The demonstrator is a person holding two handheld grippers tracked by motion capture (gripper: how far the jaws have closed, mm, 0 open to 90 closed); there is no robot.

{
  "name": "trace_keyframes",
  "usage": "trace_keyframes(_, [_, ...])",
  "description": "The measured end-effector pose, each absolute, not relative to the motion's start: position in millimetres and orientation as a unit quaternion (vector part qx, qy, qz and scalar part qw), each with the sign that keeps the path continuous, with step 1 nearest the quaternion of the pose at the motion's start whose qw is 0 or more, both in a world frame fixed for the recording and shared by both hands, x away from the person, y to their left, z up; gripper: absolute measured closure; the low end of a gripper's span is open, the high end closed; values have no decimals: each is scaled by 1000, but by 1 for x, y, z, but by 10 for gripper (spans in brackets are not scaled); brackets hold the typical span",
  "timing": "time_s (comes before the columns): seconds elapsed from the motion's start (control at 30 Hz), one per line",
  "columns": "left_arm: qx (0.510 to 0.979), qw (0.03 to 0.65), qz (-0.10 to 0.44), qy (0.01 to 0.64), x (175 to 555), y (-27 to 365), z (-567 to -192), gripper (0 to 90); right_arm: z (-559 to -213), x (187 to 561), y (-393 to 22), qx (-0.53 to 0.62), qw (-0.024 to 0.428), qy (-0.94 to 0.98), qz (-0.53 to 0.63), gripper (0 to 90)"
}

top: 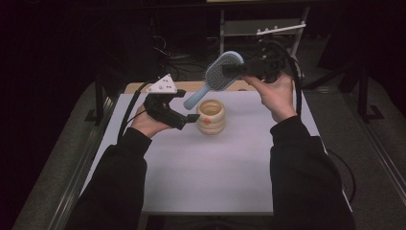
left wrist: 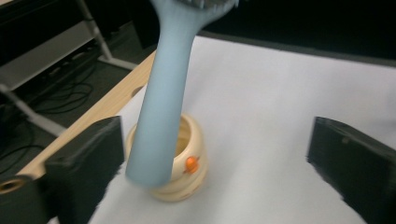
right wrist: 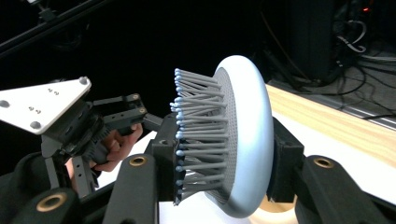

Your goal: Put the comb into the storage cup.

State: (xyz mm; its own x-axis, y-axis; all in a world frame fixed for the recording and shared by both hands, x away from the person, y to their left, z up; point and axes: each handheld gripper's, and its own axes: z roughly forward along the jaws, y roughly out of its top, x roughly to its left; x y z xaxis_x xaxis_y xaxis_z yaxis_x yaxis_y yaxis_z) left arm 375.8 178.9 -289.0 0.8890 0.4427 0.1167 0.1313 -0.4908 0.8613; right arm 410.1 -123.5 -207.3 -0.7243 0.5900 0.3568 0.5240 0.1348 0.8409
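Right tool (top: 230,71) raised, clamping hairbrush (top: 221,72)

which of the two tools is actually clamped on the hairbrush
The right tool: its jaws pinch the head of the blue hairbrush, bristles against one pad. The left tool stands open beside the cream cup, gripping nothing.
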Motion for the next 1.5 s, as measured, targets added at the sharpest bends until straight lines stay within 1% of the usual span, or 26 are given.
trace_keyframes(0.03, [849, 472, 163, 172, 376, 179, -290, 7, -206, 411, -125, 372, 32, 753, 542, 550])
trace_keyframes(0.07, [851, 465, 166, 178, 377, 180, -292, 0, -205, 412, -127, 374, 34, 752, 542, 550])
trace_keyframes(0.3, [848, 468, 161, 191, 380, 192, -299, 0, -200, 415, -133, 382, 48, 749, 539, 550])
trace_keyframes(0.47, [845, 470, 179, 182, 376, 202, -303, 0, -199, 418, -135, 385, 60, 752, 531, 549])
trace_keyframes(0.67, [839, 480, 181, 181, 374, 213, -306, 0, -198, 421, -139, 389, 65, 748, 534, 549])
trace_keyframes(1.0, [830, 497, 170, 190, 372, 232, -317, 0, -198, 423, -150, 409, 92, 748, 515, 549])
trace_keyframes(1.13, [818, 514, 174, 193, 370, 241, -320, 0, -199, 424, -152, 415, 98, 747, 510, 549])
trace_keyframes(1.23, [814, 523, 164, 193, 368, 247, -324, 0, -198, 424, -152, 414, 99, 749, 508, 549])
trace_keyframes(1.5, [806, 535, 159, 200, 362, 263, -342, 0, -209, 431, -149, 418, 110, 759, 486, 549])
